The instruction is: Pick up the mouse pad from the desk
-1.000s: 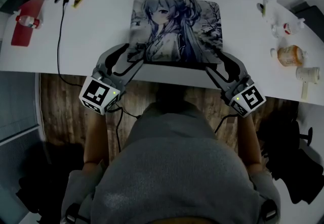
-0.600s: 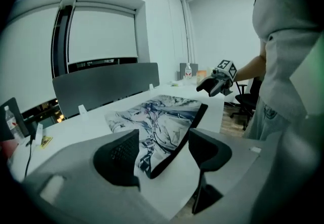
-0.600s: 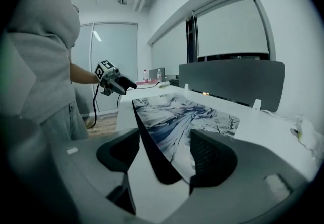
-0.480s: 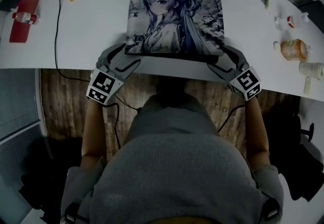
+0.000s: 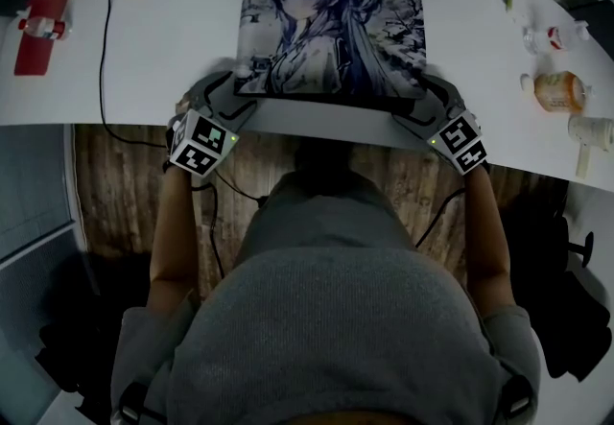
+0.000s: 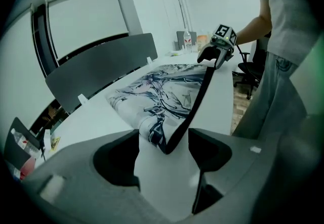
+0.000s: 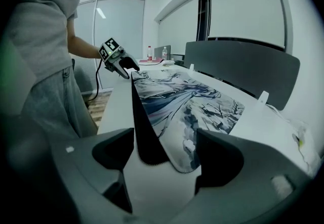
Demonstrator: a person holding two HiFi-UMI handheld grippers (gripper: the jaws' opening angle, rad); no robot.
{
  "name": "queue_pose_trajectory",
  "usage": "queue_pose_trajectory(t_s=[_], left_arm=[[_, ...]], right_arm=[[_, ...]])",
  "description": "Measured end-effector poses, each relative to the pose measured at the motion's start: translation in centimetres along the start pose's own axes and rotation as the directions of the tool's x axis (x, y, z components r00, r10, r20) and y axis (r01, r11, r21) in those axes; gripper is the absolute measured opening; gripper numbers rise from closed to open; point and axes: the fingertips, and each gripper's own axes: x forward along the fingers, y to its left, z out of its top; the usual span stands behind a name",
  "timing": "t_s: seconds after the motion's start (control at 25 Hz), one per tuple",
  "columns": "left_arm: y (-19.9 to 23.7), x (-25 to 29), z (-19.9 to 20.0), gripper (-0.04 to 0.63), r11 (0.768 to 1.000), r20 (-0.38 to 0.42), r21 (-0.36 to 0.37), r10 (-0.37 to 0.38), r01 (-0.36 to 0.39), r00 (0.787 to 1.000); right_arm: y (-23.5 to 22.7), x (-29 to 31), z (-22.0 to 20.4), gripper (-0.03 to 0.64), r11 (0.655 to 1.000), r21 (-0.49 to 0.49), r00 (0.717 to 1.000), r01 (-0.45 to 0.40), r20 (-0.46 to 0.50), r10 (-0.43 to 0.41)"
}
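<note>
The mouse pad (image 5: 331,25), printed with a pale anime figure, lies on the white desk (image 5: 173,59). Its near edge is tilted up and shows the black underside. My left gripper (image 5: 228,92) is at the pad's near left corner. In the left gripper view that corner (image 6: 162,134) sits between the wide jaws of the left gripper (image 6: 163,139), untouched by either pad. My right gripper (image 5: 422,99) is at the near right corner. Its jaws are opening, and the right gripper (image 7: 164,147) has the corner (image 7: 174,154) loose between them. Each gripper also shows in the other's view (image 6: 215,51) (image 7: 119,63).
A black cable (image 5: 106,59) runs across the desk's left part beside a red item with a bottle (image 5: 34,25). An orange pill bottle (image 5: 552,92) and a white bottle (image 5: 585,135) stand at the right. A grey partition (image 7: 238,63) runs along the desk's far side.
Both grippers have sunk toward the desk's near edge at the pad's corners. Their jaws have spread wider and no longer pinch the pad. The pad's near edge lies lower.
</note>
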Motion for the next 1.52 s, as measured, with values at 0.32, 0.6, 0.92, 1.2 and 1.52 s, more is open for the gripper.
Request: queue_pose_trajectory(t_s=[0.32, 0.6, 0.92, 1.2, 1.52], left_arm=[[1.0, 1.1, -0.8, 0.307, 1.000, -0.046, 0.007, 0.007, -0.007, 0.999], [1.4, 0.6, -0.6, 0.299, 0.995, -0.011, -0.099, 0.025, -0.026, 1.000], [1.7, 0.9, -0.6, 0.210, 0.975, 0.014, -0.209, 0.081, -0.076, 0.997], [2.7, 0.9, -0.6, 0.110, 0.948, 0.013, -0.279, 0.163, -0.153, 0.987], [3.3, 1.0, 0.2, 0.025, 0.845, 0.086, -0.525, 0.169, -0.099, 0.982]], right_arm=[[-0.5, 1.0, -0.5, 0.391, 0.999, 0.029, 0.999, -0.021, -0.029, 0.022], [-1.1, 1.1, -1.2, 0.400, 0.997, 0.074, 0.999, -0.028, -0.025, 0.030], [-2.0, 1.1, -1.0, 0.311, 0.997, 0.075, 1.000, 0.017, -0.016, -0.016], [-0.2, 1.5, 0.5, 0.132, 1.000, -0.018, 1.000, 0.015, -0.003, -0.015], [-0.9, 1.9, 0.8, 0.037, 0.988, -0.050, 0.990, 0.144, -0.001, -0.144]])
